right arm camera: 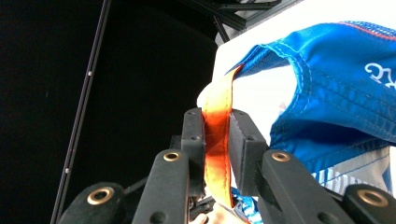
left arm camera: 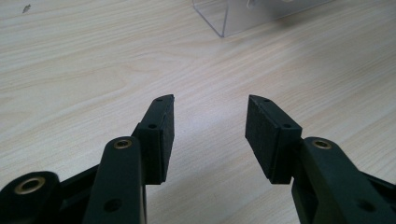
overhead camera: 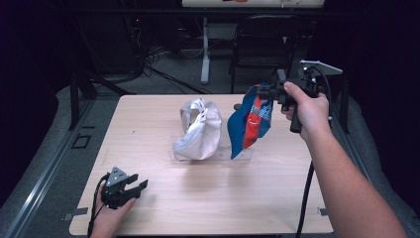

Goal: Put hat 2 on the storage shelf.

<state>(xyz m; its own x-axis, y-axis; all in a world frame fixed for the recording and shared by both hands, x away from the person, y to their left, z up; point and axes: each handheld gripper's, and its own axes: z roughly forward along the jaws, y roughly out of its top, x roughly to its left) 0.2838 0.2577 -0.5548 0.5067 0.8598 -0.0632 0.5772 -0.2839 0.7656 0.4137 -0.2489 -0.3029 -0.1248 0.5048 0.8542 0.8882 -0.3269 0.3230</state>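
Blue cap (overhead camera: 250, 121), soft and light, hangs above the table (overhead camera: 208, 198) beside a white cap (overhead camera: 200, 130) in the high view; left gripper (left arm camera: 210, 122) stands spread over bare wood; right gripper (right arm camera: 218, 128) pinches its orange strap (right arm camera: 217, 140), likely the surest hold.

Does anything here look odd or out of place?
Only one thing: the blue cap dangles in the air, pinched by its orange strap in the right tool, beside the white cap on the clear stand. Nothing looks spilled or damaged.
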